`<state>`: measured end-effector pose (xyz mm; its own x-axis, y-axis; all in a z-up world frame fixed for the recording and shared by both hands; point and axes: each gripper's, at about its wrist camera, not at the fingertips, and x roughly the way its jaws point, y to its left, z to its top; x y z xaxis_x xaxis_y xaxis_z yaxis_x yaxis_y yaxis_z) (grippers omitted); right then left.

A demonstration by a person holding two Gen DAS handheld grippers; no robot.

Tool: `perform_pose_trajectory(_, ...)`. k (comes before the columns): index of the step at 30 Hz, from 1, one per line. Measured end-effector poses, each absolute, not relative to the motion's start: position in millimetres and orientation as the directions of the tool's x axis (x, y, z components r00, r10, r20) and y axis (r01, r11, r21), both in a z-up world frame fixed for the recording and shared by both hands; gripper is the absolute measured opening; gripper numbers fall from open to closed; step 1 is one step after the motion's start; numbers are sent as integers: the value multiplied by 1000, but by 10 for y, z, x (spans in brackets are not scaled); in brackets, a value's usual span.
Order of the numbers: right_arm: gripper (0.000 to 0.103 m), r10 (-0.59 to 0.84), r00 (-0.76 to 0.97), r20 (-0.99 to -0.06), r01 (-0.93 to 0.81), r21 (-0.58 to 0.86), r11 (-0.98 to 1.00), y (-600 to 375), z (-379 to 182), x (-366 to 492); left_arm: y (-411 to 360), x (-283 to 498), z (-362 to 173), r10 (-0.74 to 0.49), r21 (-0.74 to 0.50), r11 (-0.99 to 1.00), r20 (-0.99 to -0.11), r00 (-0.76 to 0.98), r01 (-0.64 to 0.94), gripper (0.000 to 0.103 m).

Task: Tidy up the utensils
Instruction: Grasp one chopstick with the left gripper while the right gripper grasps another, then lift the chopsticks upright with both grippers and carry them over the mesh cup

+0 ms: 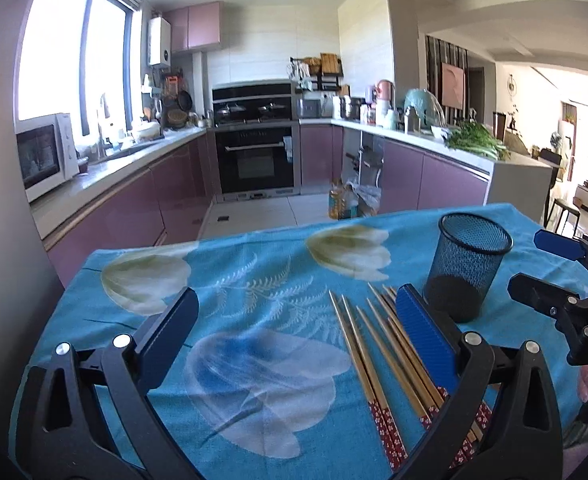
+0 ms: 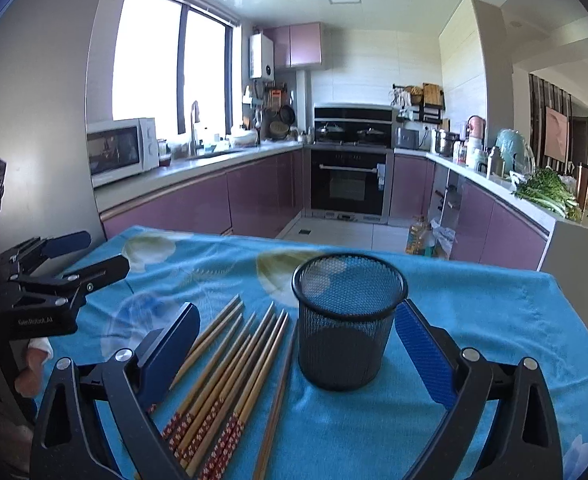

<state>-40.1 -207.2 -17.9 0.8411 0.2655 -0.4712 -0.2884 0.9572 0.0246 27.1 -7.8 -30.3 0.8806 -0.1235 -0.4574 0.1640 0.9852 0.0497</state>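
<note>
a table under a blue flowered cloth (image 1: 254, 280) stands in a kitchen with purple cabinets (image 2: 254, 196). on the cloth lies a loose bunch of chopsticks (image 2: 230, 376), wooden with red patterned handles, tips pointing to the far side and handles toward the near edge. just right of them a black mesh cup (image 2: 348, 320) stands upright and has nothing in it.

the left gripper (image 1: 294, 320) hangs over the near left part of the cloth, jaws spread wide with only bare cloth and a few chopsticks between them, gripping nothing. its right finger (image 1: 426, 332) sits in front of the right side of the bunch; whether it touches the sticks cannot be told.

the right gripper (image 2: 298, 344) has its jaws wide apart too, holding nothing. the cup stands between its fingers, nearer the right one, with a gap on each side. its left finger (image 2: 170, 348) lies over the left side of the bunch.

each gripper shows at the edge of the other's view, with part of a hand (image 2: 34, 372) behind it.
</note>
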Motion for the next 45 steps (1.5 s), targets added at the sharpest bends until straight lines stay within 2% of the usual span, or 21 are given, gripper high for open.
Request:
perform_pose_trajectory(3, 76, 269, 767, -582, -309, 33, 951, -2043, -389, -274, -126, 415, -483, -126, 66, 979, -541, 831, 192, 95)
perform_pose_trajectory(7, 63, 267, 685, -677, -320, 49, 946, -2002, -614, -157, -171, 596, -730, -131, 69, 972, -635, 761, 225, 79)
perform_pose_trajectory(9, 55, 264, 659, -704, -318, 56, 946, -1985, -682, -111, -192, 678, -839, -136, 67, 968, -672, 728, 242, 73)
perform_pose_trajectory(12, 48, 256, 633, -731, -309, 66, 949, -1982, -780, -29, -241, 761, -953, -153, 65, 958, -707, 690, 279, 71)
perform_pose_trajectory(17, 42, 249, 590, -768, -308, 71, 949, -1965, -841, 62, -341, 913, -1101, -167, 53, 947, -761, 627, 317, 62)
perform_pose_trajectory(20, 41, 235, 589, -773, -314, 50, 948, -1930, -853, 85, -384, 987, -1162, -182, 34, 943, -780, 599, 331, 61)
perform_pose_trajectory(29, 39, 237, 577, -782, -321, 51, 946, -1914, -859, 164, -433, 1189, -1257, -195, 2, 944, -804, 562, 330, 47)
perform_pose_trajectory(32, 29, 250, 572, -781, -319, 69, 945, -1913, -856, 186, -437, 1225, -1237, -208, -18, 944, -806, 554, 328, 38)
perform_pose_trajectory(34, 20, 269, 564, -781, -324, 90, 942, -1919, -852, 196, -445, 1245, -1223, -217, -33, 945, -807, 549, 326, 23)
perform_pose_trajectory(35, 12, 293, 553, -780, -329, 118, 937, -1927, -852, 202, -447, 1249, -1219, -223, -41, 945, -807, 546, 324, 19)
perform_pose_trajectory(36, 9, 309, 546, -778, -330, 140, 934, -1934, -853, 206, -446, 1242, -1213, -232, -54, 945, -808, 542, 323, 12)
perform_pose_trajectory(45, 6, 366, 557, -745, -330, 206, 921, -2041, -757, 102, -384, 1128, -1113, -265, -103, 946, -793, 549, 308, 8)
